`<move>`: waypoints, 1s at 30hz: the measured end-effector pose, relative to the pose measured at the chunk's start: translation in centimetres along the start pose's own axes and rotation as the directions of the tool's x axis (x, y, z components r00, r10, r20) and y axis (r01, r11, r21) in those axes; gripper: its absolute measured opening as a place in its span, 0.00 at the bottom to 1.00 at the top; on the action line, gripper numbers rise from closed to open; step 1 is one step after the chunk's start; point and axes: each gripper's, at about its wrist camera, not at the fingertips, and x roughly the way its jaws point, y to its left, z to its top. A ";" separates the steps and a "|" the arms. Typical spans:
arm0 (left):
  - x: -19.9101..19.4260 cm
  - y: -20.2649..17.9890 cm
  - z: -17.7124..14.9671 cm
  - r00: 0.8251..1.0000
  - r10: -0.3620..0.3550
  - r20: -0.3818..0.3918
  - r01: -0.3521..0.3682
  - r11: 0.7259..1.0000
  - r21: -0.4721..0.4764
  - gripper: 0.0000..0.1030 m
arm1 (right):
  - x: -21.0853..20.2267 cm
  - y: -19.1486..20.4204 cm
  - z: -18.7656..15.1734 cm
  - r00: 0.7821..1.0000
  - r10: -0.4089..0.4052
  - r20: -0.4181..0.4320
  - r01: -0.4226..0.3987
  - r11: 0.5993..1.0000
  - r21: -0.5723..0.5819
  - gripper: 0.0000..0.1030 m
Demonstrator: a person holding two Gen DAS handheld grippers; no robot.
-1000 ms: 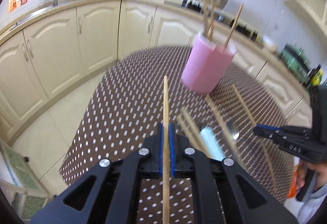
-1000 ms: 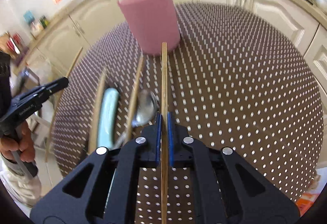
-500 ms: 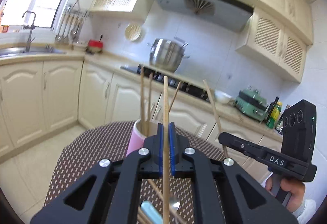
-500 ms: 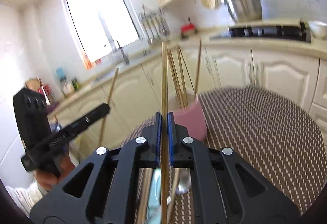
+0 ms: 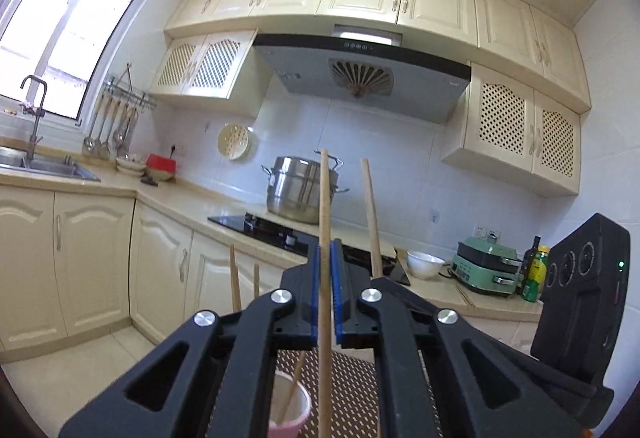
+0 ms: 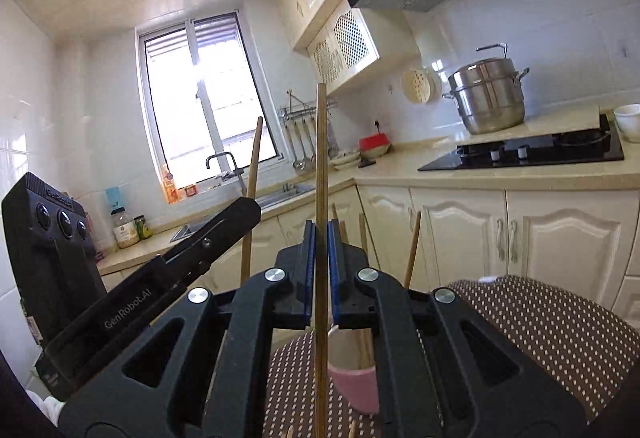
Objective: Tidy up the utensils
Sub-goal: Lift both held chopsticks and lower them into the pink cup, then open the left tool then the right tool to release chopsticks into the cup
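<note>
**Both grippers carrying chopsticks toward the pink cup**

Left gripper (image 5: 326, 290) is clamping a wooden chopstick (image 5: 324, 238) upright; right gripper (image 6: 319, 274) is clamping a second chopstick (image 6: 321, 166) likewise. Pink cup (image 6: 356, 378) is sitting below on the dotted tablecloth (image 6: 540, 326), w/ sticks already inside. Next, probably: lining each tip over the rim, lowering, then releasing.

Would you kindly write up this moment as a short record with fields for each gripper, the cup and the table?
left gripper: shut on a wooden chopstick, held upright
right gripper: shut on another chopstick, also upright
pink cup: stands on the table below both grippers, several chopsticks already inside
table: brown cloth with white dots
background: steel pot on the stove, sink under the window
</note>
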 end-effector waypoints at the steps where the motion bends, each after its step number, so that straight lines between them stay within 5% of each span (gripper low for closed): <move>1: 0.5 0.1 0.1 1.000 0.003 0.014 -0.003 1.000 0.001 0.05 | 0.5 -0.2 0.1 1.000 -0.005 0.016 0.005 1.000 -0.002 0.07; 12: 6.1 4.6 -0.6 0.995 0.063 0.078 -0.054 0.992 -0.115 0.05 | 5.4 -2.4 -0.2 0.995 -0.025 0.099 0.022 0.999 0.032 0.07; 18: 7.4 5.5 -1.5 0.990 0.094 0.108 -0.085 0.993 -0.087 0.05 | 6.8 -3.4 -1.3 0.996 -0.037 0.085 0.034 0.999 0.038 0.07; 30: 7.1 6.4 -3.6 0.993 0.119 0.009 -0.118 0.991 -0.058 0.05 | 5.7 -2.5 -3.4 0.999 -0.042 0.013 0.042 0.999 0.001 0.07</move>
